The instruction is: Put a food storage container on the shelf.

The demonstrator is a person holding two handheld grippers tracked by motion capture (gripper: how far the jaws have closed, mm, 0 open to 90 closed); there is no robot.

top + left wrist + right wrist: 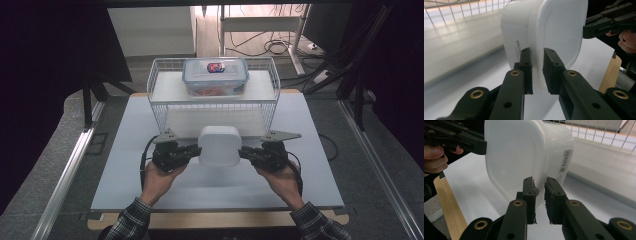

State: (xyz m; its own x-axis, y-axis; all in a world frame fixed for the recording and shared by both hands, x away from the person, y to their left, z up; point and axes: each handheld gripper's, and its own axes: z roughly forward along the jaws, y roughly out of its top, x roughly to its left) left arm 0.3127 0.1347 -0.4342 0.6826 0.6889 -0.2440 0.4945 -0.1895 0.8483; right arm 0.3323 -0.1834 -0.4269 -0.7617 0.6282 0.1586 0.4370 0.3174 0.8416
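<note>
A white lidded plastic container (219, 146) hangs above the white table top (150, 165) in front of the wire shelf, held from both sides. My left gripper (196, 150) is shut on the rim at its left side; in the left gripper view its pads pinch the container's rim (537, 75). My right gripper (243, 152) is shut on the rim at the right side, and in the right gripper view the jaws clamp the container's edge (539, 195). The container (544, 32) is translucent white with small printed labels on its side.
A white wire shelf (214, 95) stands at the back of the table. On its upper level sits a clear lidded box (215, 76) with orange contents. A wooden strip (215, 219) runs along the table's near edge. Cables lie on the floor behind.
</note>
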